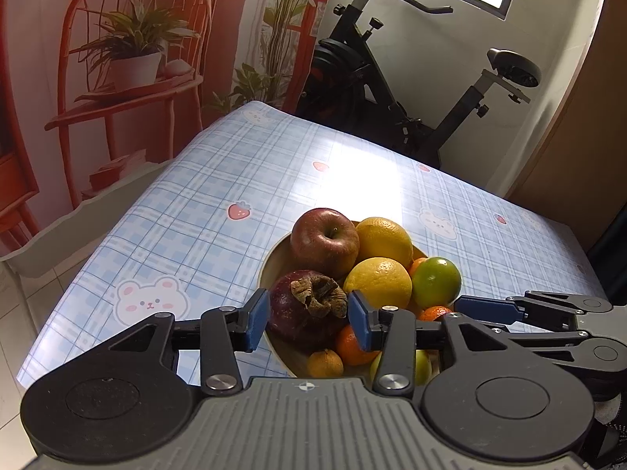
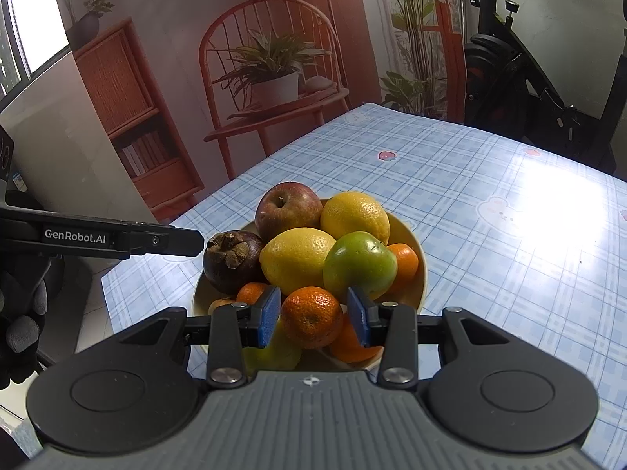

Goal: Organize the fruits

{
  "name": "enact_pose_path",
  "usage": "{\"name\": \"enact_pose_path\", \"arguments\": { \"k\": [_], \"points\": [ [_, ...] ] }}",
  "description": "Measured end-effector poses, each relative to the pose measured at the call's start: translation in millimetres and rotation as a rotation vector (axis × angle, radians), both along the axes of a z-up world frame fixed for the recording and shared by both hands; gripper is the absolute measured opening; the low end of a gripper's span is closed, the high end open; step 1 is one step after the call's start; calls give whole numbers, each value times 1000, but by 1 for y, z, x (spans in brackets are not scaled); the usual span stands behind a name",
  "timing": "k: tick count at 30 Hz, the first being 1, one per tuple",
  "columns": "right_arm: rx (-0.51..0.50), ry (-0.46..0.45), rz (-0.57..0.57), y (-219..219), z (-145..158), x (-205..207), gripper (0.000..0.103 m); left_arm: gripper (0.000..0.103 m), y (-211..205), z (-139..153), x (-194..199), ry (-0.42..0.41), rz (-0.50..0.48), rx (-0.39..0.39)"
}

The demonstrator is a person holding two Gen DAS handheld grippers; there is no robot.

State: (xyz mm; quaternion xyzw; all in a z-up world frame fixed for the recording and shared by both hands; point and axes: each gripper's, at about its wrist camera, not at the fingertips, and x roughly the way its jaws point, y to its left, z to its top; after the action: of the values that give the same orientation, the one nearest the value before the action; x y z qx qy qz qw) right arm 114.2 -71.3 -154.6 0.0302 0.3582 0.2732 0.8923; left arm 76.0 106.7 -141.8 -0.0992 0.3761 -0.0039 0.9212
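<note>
Clearly the fruit is all heaped in the bowl [image 2: 415, 274], which sits near the close left corner of the checked table [image 2: 490, 274], so what matters now is how each piece will take a squeeze. My right gripper [image 2: 313, 315] has its blue pads on either side of a small mandarin [image 2: 311, 315] at the near edge of the heap; they look to be touching its skin, so I read it as pinched, though only lightly. I judge it light and soft, with loose peel that would dent or slide under hard pressure, so the widest part of its round body is the place to hold. My left gripper [image 1: 308, 319] stands spread around the dark mangosteen [image 1: 301, 309], its pads beside the fruit with a gap showing on the left side, so it grips nothing. That fruit should be firmer, with a hard rind, but its dry brown cap looks brittle, so I would close on the sides below the cap. Both of my hands tilt down and forward over the near rim, side by side, the left tool's fingers reaching in from the left in the right camera's view.
</note>
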Motion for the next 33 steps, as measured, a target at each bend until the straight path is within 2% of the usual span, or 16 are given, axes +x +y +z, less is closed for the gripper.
{"name": "enact_pose_path", "arguments": {
  "k": [6,9,11,12,13,17,20,22,26,30,33],
  "points": [
    [-22,-26,-38,-5,8,-9,45,58,-3,8,-5,-19,2,35],
    [-31,-63,-71,-11,18,-17,59,71,-7,21,-10,-47,-11,68],
    [-32,-98,-101,-15,27,-26,80,83,-10,29,-14,-67,-11,97],
    [-29,-118,-113,-17,32,-31,83,90,-12,34,-17,-81,-6,115],
    [-25,-130,-123,-19,37,-35,86,93,-15,40,-20,-100,-5,132],
    [1,-168,-193,-30,53,-50,94,93,-22,57,-30,-132,-22,128],
    [-21,-203,-267,-35,65,-62,101,93,-30,70,-38,-147,-12,164],
    [-22,-221,-306,-39,73,-71,103,93,-35,79,-44,-164,-13,187],
    [-45,-217,-403,-47,86,-83,103,93,-42,94,-55,-190,-36,170],
    [0,-227,-429,-60,100,-100,103,93,-51,107,-67,-231,-53,179],
    [-3,-233,-453,-66,109,-112,103,93,-58,113,-76,-257,-39,206]
  ]
}}
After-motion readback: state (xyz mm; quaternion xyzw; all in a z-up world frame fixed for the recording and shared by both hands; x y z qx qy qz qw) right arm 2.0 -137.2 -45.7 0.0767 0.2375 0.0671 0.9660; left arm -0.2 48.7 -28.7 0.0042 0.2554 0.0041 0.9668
